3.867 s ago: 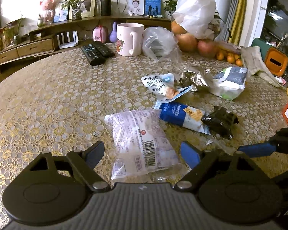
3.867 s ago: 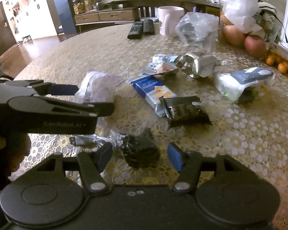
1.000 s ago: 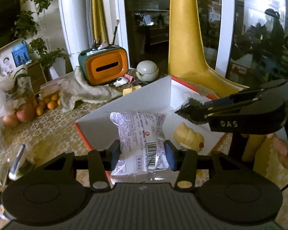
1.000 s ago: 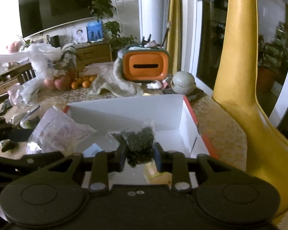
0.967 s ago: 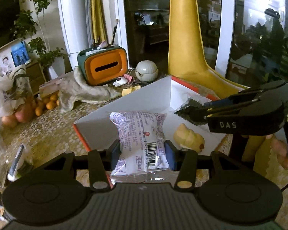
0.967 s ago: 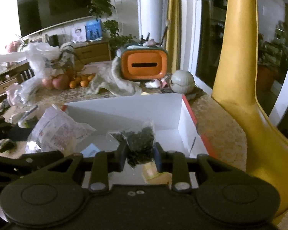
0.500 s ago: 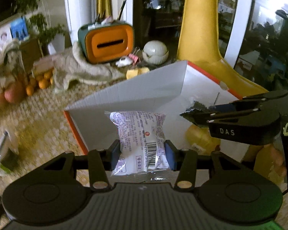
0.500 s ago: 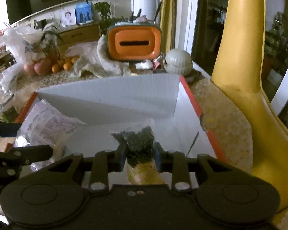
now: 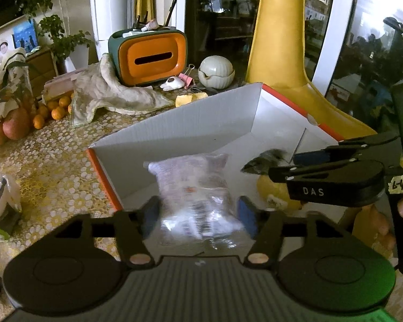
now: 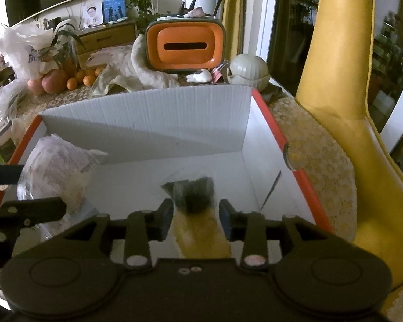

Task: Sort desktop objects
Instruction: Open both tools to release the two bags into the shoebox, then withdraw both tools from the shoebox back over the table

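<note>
A white box with an orange rim [image 9: 188, 126] [image 10: 147, 123] stands on the table with both grippers over it. The jaws of my left gripper [image 9: 198, 214] are opening. A white snack packet [image 9: 193, 187] [image 10: 59, 161] is blurred between its blue pads, and neither pad presses on it. My right gripper [image 10: 195, 218] [image 9: 282, 165] is opening too, with a dark snack packet [image 10: 193, 193] [image 9: 263, 161] loose and blurred between its pads. A yellow snack [image 10: 201, 236] [image 9: 276, 190] lies on the box floor under it.
Behind the box stand an orange tissue holder [image 10: 184, 45], a crumpled towel [image 9: 112, 94] and a round white jar [image 10: 248, 71]. Apples and oranges [image 9: 18, 123] lie far left. A snack bag [image 9: 2, 206] sits on the lace tablecloth at left. A yellow chair [image 10: 349, 134] is on the right.
Both grippers sank closer over the box. Their jaws have spread apart, and the white packet and the dark packet, gripped before, now sit loose and blurred between the pads.
</note>
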Available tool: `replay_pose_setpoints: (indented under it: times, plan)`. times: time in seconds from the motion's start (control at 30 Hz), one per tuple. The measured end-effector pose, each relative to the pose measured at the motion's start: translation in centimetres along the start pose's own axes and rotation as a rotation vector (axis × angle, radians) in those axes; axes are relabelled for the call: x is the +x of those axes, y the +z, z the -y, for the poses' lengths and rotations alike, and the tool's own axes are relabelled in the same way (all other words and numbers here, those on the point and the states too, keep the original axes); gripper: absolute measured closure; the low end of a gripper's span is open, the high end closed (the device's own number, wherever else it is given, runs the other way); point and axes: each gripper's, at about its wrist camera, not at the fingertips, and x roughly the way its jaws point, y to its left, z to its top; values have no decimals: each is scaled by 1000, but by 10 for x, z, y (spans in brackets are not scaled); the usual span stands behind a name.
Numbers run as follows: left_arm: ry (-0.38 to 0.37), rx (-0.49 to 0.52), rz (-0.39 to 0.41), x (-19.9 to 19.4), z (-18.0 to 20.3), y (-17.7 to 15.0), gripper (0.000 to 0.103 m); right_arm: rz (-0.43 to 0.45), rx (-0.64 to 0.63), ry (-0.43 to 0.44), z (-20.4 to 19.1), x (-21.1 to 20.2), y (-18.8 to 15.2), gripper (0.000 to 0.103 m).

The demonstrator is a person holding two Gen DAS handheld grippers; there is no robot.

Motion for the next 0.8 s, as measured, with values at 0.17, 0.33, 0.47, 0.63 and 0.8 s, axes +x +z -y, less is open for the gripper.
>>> replay_pose_setpoints:
  times: [0.17,0.33,0.47,0.63,0.8]
  plan:
    - [-11,-7,16,-12,-3,-2,32,7,-3,0,-2,-9,-1,56]
    - [-14,-3,41,-29,-3,-6,32,22,-12,2,-7,-23,1,56]
    - [-19,-14,60,-44,-5,-10,32,37,-25,6,-16,-36,2,56]
    - [-17,-19,86,-67,-6,-16,32,57,-42,22,-29,-56,2,56]
    - [26,3,119,-94,-9,-24,32,78,-69,46,-47,-77,1,56]
